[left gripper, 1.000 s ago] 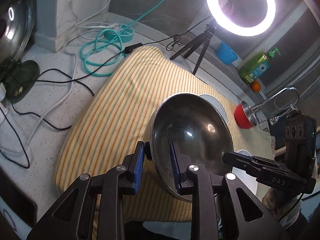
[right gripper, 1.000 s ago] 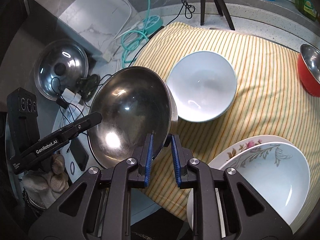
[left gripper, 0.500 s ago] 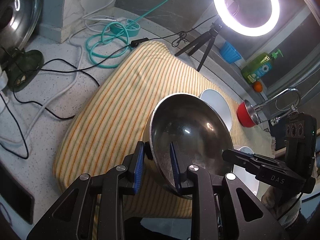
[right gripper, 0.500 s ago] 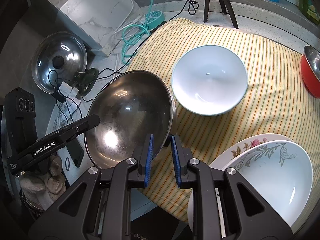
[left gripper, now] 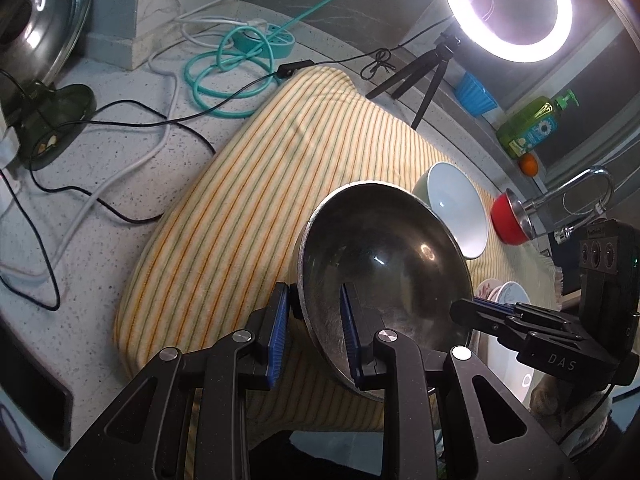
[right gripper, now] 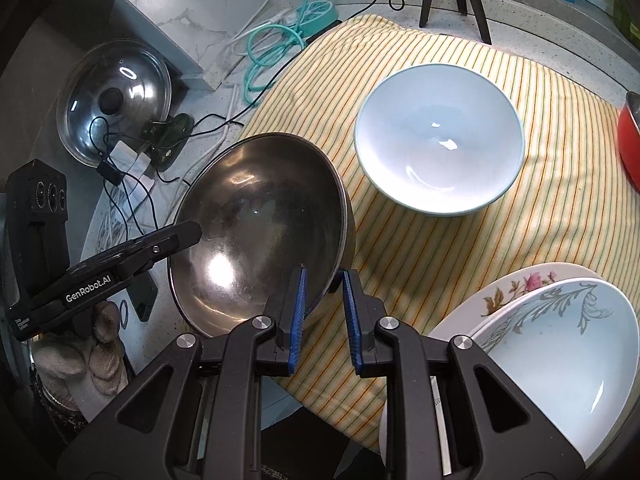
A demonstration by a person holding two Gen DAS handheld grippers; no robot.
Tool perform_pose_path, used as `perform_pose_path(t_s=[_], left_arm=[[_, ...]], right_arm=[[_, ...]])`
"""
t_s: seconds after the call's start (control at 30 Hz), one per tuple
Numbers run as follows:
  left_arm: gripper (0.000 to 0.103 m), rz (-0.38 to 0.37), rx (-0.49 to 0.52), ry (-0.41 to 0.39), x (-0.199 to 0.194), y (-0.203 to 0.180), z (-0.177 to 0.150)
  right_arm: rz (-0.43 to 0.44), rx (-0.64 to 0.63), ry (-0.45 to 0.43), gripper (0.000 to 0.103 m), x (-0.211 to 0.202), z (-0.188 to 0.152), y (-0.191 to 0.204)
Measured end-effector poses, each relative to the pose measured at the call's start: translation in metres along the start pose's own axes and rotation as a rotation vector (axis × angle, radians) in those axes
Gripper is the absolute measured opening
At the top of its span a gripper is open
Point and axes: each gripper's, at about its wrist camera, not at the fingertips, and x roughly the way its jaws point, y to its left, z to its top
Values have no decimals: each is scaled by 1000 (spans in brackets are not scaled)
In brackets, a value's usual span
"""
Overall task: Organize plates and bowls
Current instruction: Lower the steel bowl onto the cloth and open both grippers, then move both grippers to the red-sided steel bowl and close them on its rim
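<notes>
Across the speckled grey countertop (left gripper: 100,240) lies a yellow striped cloth (right gripper: 500,240), and that is where the dishes sit. Biggest of them is the round stainless steel bowl (right gripper: 256,224), held up over the cloth's near left edge and tilted, gripped from both sides at once. On its one rim, the left gripper (left gripper: 314,320) has its blue pads clamped, one pad outside the wall and one inside. On the opposite rim the right gripper (right gripper: 322,308) pinches the same way, jaws drawn nearly together with the thin steel edge between them. Each gripper shows in the other's camera, and a gloved hand (right gripper: 76,356) is visible under the left one.

Next in size, at the cloth's near right corner, a white plate with a grey leaf pattern (right gripper: 560,360) rests on a white plate with pink flowers (right gripper: 516,288). Beyond the steel bowl and just apart from it stands a pale blue ceramic bowl (right gripper: 438,144), upright on the cloth. Far right, at the cloth's edge, a red bowl with a steel lining (left gripper: 510,222) sits close to a chrome tap (left gripper: 572,196). Behind it all, a lit ring light on a small black tripod (left gripper: 508,4) glows.
</notes>
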Motion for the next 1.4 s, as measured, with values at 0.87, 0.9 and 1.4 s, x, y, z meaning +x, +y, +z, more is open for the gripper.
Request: perform_pose_path(t_s=[0.87, 0.9, 1.4], left_arm=[[33, -54, 151, -63, -22, -41, 46], [33, -65, 164, -64, -21, -46, 49], [35, -234, 343, 29, 9, -129, 75]], right_arm=[[-31, 58, -152, 65, -66, -14, -25], [-37, 74, -161, 65, -71, -15, -30], [-194, 335, -325, 65, -156, -29, -120]])
